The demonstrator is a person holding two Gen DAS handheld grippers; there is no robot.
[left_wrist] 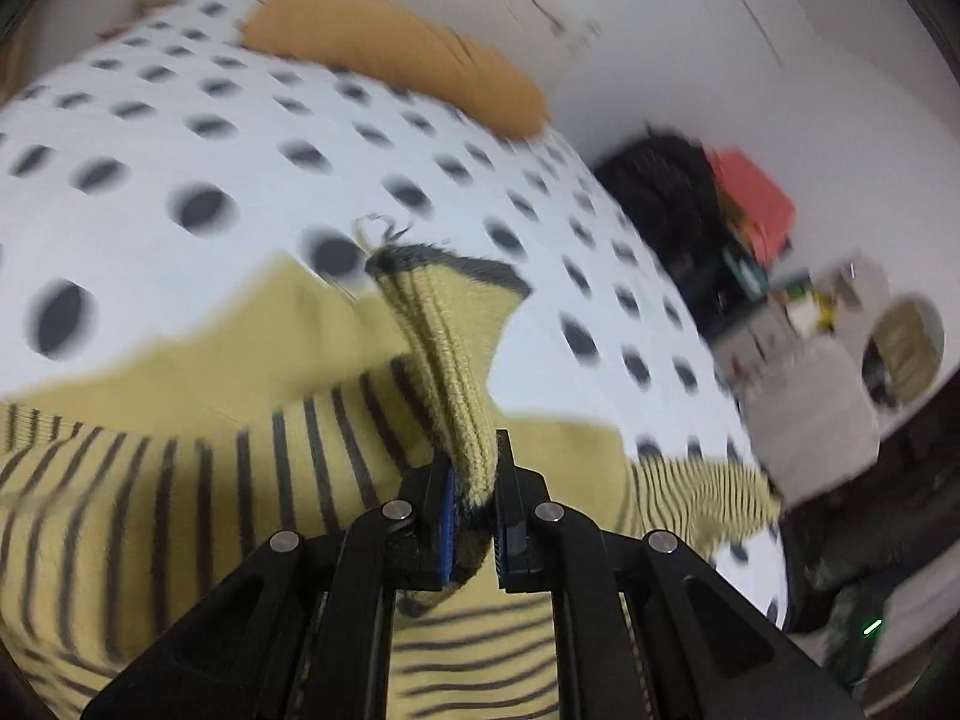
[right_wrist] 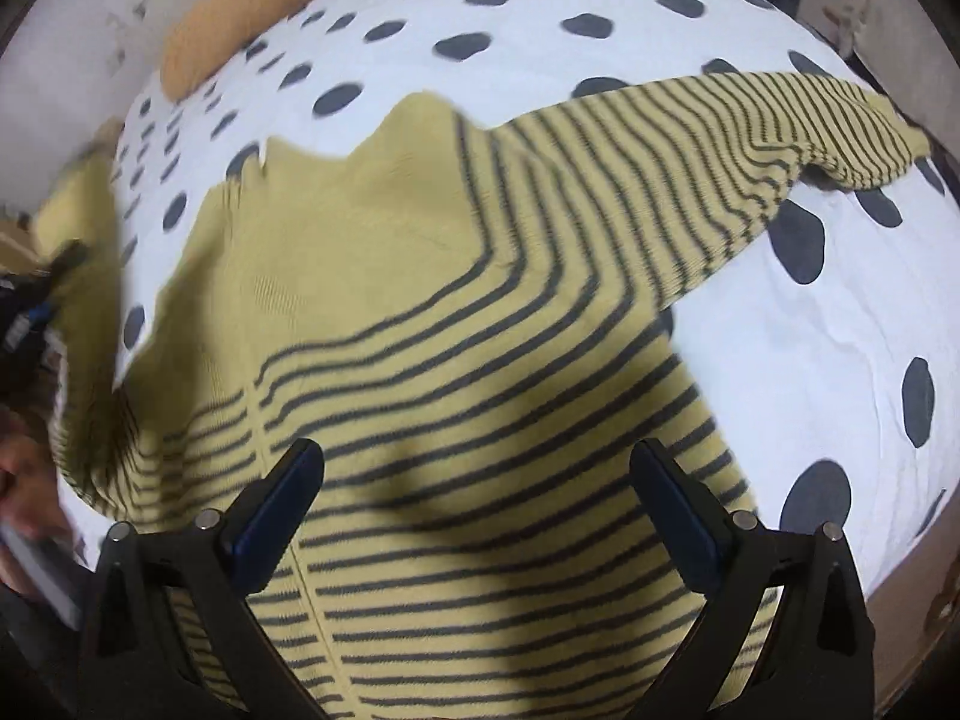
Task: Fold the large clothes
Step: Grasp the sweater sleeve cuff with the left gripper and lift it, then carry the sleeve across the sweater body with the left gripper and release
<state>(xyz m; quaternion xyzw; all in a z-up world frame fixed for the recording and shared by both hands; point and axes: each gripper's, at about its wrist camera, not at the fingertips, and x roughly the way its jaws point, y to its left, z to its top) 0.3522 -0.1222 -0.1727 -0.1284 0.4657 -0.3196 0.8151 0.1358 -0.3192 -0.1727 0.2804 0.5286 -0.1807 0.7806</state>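
Left gripper (left_wrist: 477, 480) clenches the sweater (right_wrist: 456, 324) cuff; right gripper (right_wrist: 477, 516) hangs released, bare bedsheet (right_wrist: 810, 324) at frame right.

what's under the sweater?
The sweater lies on a polka-dot sheet, which shows around it on the far and right sides. Whatever lies beneath its body is covered. The left gripper lifts one cuff; the right gripper hovers open above.

A pale yellow knit sweater with dark grey stripes (right_wrist: 456, 324) lies spread on the bed, one sleeve stretched out, its ribbed cuff lifted.
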